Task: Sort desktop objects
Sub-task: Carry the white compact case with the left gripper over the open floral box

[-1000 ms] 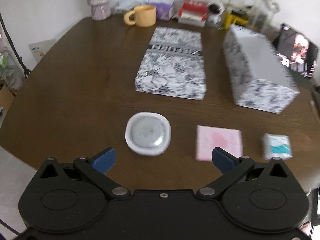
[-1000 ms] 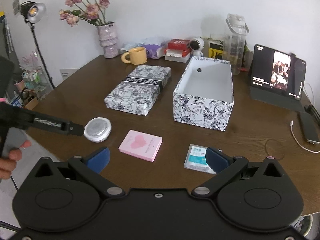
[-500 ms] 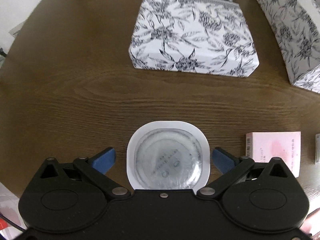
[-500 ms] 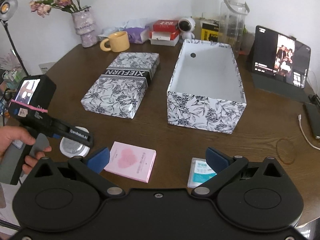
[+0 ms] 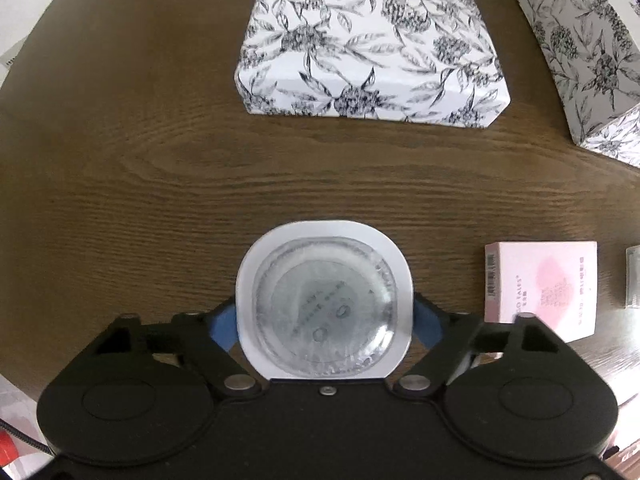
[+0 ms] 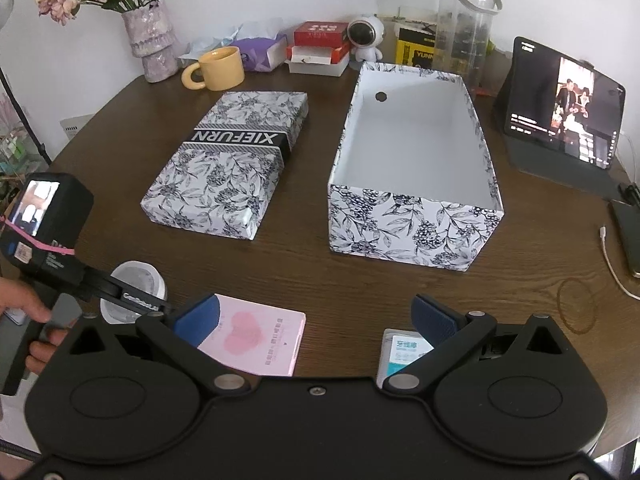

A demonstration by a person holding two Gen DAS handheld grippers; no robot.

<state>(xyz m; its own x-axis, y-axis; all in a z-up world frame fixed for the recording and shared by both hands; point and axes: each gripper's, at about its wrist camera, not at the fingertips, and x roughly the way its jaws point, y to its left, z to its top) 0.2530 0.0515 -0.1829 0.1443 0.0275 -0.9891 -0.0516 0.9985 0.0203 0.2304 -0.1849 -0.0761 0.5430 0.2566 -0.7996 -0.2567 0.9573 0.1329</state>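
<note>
Blue pads of the left claw (image 5: 324,326) press both sides of the white rounded container (image 5: 323,300), clamped on it low on the wooden table (image 5: 120,168). At its 3 o'clock lies the pink box (image 5: 544,286). At 12 sits the floral lid (image 5: 368,40). The right claw (image 6: 316,318) hangs spread apart over the pink box and a small packet (image 6: 400,350), the open floral box (image 6: 412,160) at its 12 o'clock.

Both tools are matte black with round pivot housings, silver screws and blue ribbed pads: left tool (image 5: 324,322), right tool (image 6: 316,314). A pink band wraps the left tool's camera block; bare-skinned fingers (image 6: 24,304) show.
</note>
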